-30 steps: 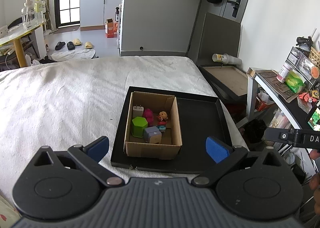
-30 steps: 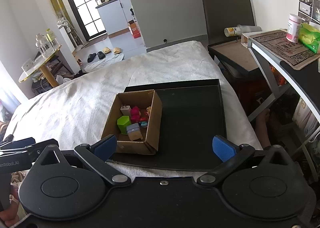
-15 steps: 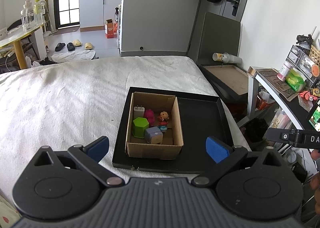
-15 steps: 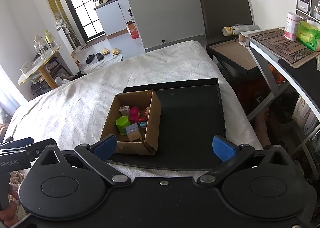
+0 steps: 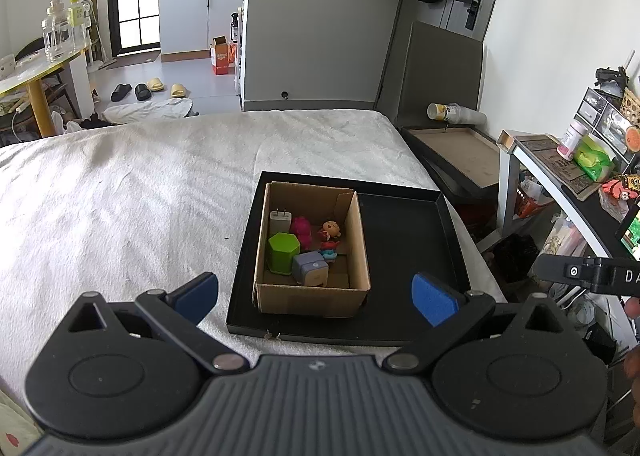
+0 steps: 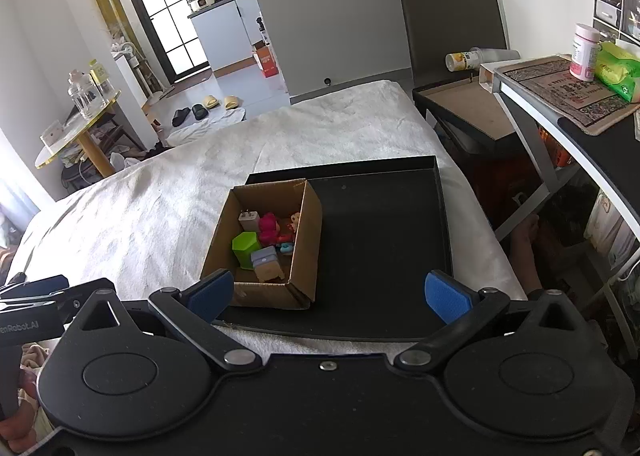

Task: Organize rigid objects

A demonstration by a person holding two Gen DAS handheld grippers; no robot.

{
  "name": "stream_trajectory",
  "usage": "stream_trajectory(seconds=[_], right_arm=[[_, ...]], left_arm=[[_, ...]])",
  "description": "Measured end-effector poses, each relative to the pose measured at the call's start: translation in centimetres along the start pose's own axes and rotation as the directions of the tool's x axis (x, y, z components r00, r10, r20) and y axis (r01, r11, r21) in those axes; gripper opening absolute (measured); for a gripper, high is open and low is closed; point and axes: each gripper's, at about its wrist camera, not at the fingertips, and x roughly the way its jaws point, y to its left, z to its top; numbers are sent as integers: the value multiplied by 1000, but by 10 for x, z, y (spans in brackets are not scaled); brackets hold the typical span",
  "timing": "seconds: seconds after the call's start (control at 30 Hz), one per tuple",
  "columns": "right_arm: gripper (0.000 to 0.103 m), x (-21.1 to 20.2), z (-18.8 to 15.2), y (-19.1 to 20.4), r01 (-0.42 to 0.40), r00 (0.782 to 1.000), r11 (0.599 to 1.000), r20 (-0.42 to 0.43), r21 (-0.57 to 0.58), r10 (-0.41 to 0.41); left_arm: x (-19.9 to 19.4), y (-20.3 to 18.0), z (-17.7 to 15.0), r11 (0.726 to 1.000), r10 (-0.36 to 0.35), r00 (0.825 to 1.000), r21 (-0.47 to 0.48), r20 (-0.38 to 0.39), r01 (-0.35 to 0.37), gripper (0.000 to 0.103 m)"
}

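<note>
A cardboard box [image 5: 362, 252] [image 6: 308, 240] stands in the left half of a black tray [image 5: 408, 248] [image 6: 380, 240] on the white bed. In the box lie a white charger [image 5: 280, 220], a green hexagonal block [image 5: 283, 252], a pink toy [image 5: 302, 228], a small doll [image 5: 330, 234] and a grey cube [image 5: 310, 274]. My left gripper [image 5: 316, 294] is open and empty, held back from the tray's near edge. My right gripper [image 6: 326, 294] is open and empty, also short of the tray.
The white bed cover [image 5: 140, 200] spreads to the left and behind the tray. A dark shelf [image 6: 568, 104] with a bottle and a tissue pack stands at the right. A brown board [image 5: 456, 148] lies past the bed's right edge.
Both grippers have drifted slightly; the box and tray sit a touch farther off in the views. Nothing was grasped or moved.
</note>
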Motion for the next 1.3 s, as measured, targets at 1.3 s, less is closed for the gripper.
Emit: stream_trajectory(seconds=[1.3], right_arm=[[103,2,9,-2,-14,1000,998,-20,-58,13]], left_arm=[[4,-13,5,1000,11,1000,9,10,-11,102]])
